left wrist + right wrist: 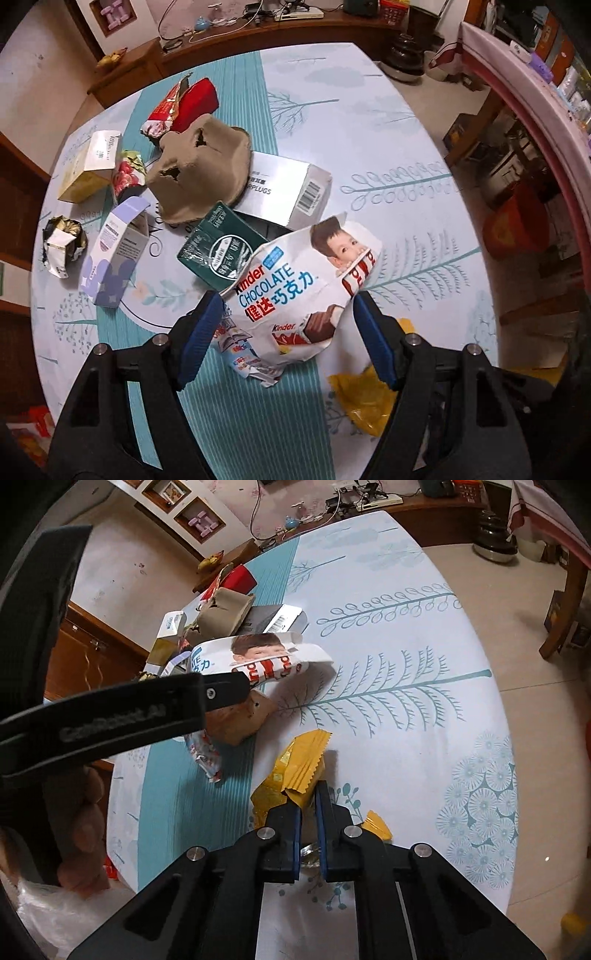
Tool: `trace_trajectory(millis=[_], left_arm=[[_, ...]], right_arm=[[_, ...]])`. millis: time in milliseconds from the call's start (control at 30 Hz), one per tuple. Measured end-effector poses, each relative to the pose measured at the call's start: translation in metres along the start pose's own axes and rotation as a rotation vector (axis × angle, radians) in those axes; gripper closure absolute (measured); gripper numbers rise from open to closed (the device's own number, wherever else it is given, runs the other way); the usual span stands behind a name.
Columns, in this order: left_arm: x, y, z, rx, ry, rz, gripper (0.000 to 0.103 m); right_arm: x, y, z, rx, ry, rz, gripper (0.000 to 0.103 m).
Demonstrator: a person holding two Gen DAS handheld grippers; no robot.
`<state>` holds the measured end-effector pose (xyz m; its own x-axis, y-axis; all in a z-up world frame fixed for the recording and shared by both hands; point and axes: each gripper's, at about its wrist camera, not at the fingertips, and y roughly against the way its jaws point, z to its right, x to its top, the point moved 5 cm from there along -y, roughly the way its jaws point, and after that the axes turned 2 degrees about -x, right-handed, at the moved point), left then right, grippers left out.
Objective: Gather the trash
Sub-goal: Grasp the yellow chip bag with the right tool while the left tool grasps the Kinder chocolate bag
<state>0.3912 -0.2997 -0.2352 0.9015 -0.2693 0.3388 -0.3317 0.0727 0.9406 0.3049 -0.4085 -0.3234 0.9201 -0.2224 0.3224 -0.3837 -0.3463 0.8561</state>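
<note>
A white Kinder chocolate wrapper [295, 280] lies crumpled on the pile at the middle of the table. My left gripper [286, 299] stands open around it, a blue pad at each side edge, not squeezing it. In the right wrist view the same wrapper [258, 657] arches up beyond one black finger [221, 690] of the left gripper. A yellow foil wrapper [295, 768] lies on the tablecloth nearer the front. My right gripper [308, 797] is shut on its near end, pads almost together. The yellow wrapper [362, 402] also shows under the left gripper's right finger.
Behind the Kinder wrapper lie a brown egg carton piece [199, 166], a white barcoded box [288, 188], a green box [218, 251], a lavender box [114, 254] and a red packet [188, 103]. A small torn wrapper [243, 354] lies nearby. The table [406, 646] drops off at the right.
</note>
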Motion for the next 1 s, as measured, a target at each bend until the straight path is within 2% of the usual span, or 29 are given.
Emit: trace_trajectory(millis=[267,467,500,533,600,733,1000], left_arm=[[0.0,-0.013,-0.005,0.05,-0.026,-0.032,0.033],[0.008,-0.015,-0.004,0.063,-0.039,0.015,0.035],[0.008,-0.014,-0.004,0.064,-0.036,0.024,0.042],[0.01,-0.012,-0.004,0.075,-0.035,0.037,0.06],[0.011,-0.011,-0.006,0.085,-0.037,0.045,0.07],[0.01,-0.008,-0.017,0.02,0.035,0.04,0.098],[-0.012,0.017,-0.035,-0.016,0.08,0.06,0.099]], right_arm=[[-0.001,0.009,0.004,0.027,-0.027,0.0,0.096],[-0.006,0.011,0.008,0.038,-0.033,-0.002,0.096],[-0.007,0.012,0.008,0.041,-0.032,-0.002,0.096],[-0.008,0.013,0.008,0.046,-0.031,-0.001,0.096],[-0.011,0.018,0.008,0.053,-0.029,0.003,0.096],[-0.014,0.022,0.007,0.059,-0.027,0.011,0.096],[-0.019,0.037,-0.001,0.066,-0.021,0.042,0.097]])
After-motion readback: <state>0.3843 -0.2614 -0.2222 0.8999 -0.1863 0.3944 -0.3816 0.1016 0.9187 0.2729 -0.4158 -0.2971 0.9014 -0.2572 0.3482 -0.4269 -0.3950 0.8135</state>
